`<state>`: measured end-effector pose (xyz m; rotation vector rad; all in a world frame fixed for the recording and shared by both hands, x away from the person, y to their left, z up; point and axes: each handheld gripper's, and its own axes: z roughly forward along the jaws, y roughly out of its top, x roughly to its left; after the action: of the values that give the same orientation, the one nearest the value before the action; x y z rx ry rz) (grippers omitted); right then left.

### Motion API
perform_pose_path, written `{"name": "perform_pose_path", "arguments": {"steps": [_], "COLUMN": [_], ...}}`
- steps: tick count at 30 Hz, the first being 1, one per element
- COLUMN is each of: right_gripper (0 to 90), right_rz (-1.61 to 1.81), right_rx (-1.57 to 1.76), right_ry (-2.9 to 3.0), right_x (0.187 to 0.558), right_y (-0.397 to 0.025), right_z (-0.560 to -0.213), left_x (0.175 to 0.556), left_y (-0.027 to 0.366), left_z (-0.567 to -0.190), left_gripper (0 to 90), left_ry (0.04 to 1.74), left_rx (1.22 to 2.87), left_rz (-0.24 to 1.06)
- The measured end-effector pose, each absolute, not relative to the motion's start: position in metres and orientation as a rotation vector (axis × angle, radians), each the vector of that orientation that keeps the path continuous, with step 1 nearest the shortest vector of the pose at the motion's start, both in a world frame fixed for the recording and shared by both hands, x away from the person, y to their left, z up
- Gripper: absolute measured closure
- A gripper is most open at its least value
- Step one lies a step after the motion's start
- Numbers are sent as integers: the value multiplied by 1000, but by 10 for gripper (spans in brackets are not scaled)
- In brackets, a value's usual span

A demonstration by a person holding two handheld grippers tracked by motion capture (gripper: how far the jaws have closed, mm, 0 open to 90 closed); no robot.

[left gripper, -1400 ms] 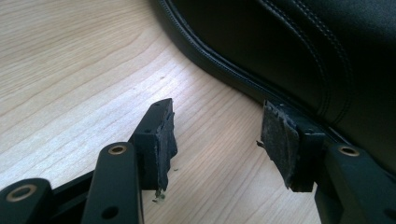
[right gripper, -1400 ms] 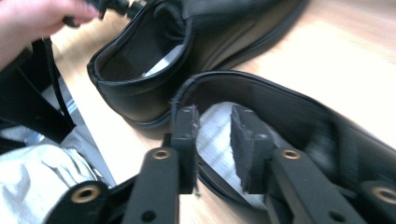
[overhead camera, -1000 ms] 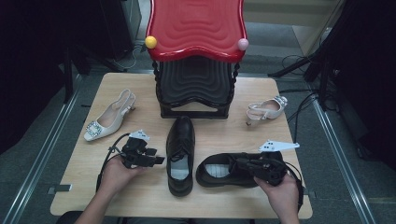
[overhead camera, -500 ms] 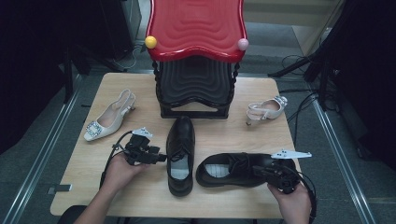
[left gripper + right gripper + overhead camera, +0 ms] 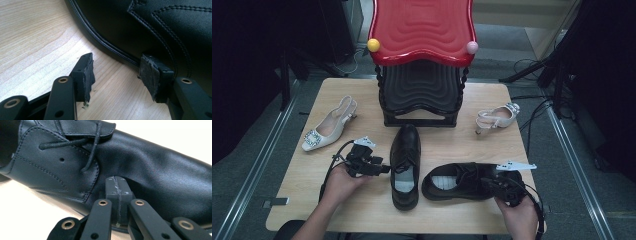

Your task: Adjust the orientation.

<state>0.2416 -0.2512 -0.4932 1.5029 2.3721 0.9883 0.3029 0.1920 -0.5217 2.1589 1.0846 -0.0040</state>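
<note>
Two black shoes on the table (image 5: 452,145): upright shoe (image 5: 405,165) near the middle, side shoe (image 5: 459,181) lying across to its right. Left gripper (image 5: 382,169) spread wide, one pad (image 5: 150,76) against the upright shoe's edge. Right gripper (image 5: 116,195) pressed closed with nothing between, tips touching the side shoe's toe. White heels (image 5: 328,125) and (image 5: 497,117) far apart beside a red rack (image 5: 422,30).
</note>
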Motion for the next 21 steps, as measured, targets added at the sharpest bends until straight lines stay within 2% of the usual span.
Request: {"name": "perform_pose_path", "arguments": {"steps": [21], "right_gripper": [900], "right_rz": [1003], "right_rx": [1482], "right_ry": [2332], "right_x": [257], "right_y": [-243], "right_z": [-500], "left_x": [301], "left_y": [193], "left_z": [-520], "left_gripper": [447], "left_ry": [1091], "left_rx": [2151], "left_rz": [13]}}
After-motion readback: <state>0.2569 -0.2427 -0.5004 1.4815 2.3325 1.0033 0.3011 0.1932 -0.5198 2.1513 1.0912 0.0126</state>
